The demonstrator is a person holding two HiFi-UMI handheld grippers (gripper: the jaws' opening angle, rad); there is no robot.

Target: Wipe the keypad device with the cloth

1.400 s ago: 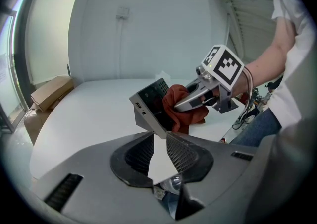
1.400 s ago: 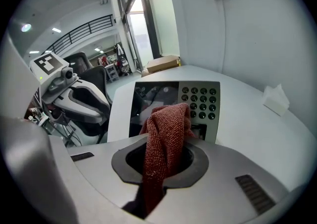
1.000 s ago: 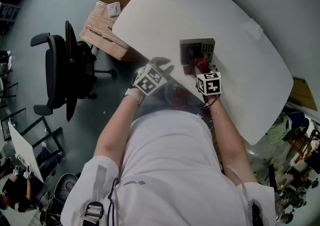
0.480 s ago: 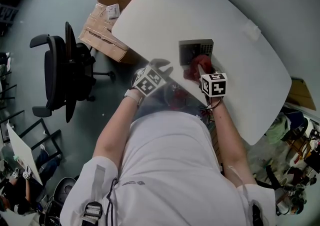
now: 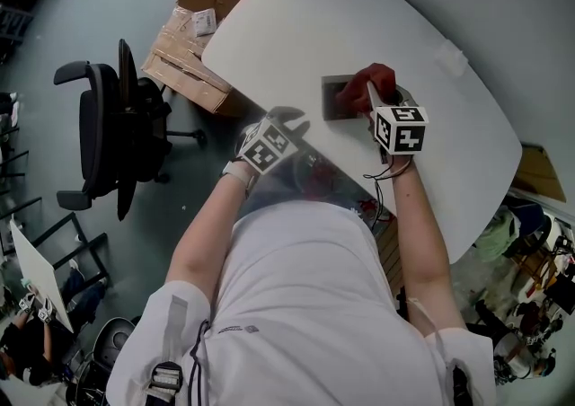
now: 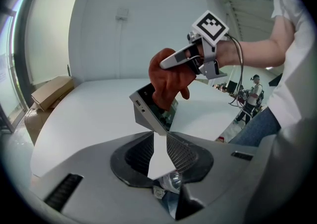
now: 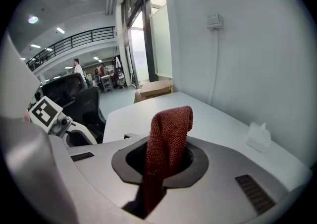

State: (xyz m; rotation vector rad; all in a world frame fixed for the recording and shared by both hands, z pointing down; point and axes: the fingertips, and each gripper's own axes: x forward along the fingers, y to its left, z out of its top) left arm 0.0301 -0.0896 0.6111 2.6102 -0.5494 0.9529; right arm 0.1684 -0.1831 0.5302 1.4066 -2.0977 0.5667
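Note:
The grey wedge-shaped keypad device stands on the white table; the left gripper view shows it tilted, screen side facing right. A red cloth hangs over its upper face. My right gripper is shut on that cloth, which rises between its jaws; the device itself is out of the right gripper view. My left gripper is at the table's near edge. Its jaw tips are together just in front of the device's near corner, with nothing between them.
A black office chair and flattened cardboard boxes stand on the floor to the left of the table. A small pale object lies near the table's far edge. The wall runs close behind the table. People are far off.
My right gripper has carried the cloth from the device's near side up across its face to the far right part. The left gripper has stayed put.

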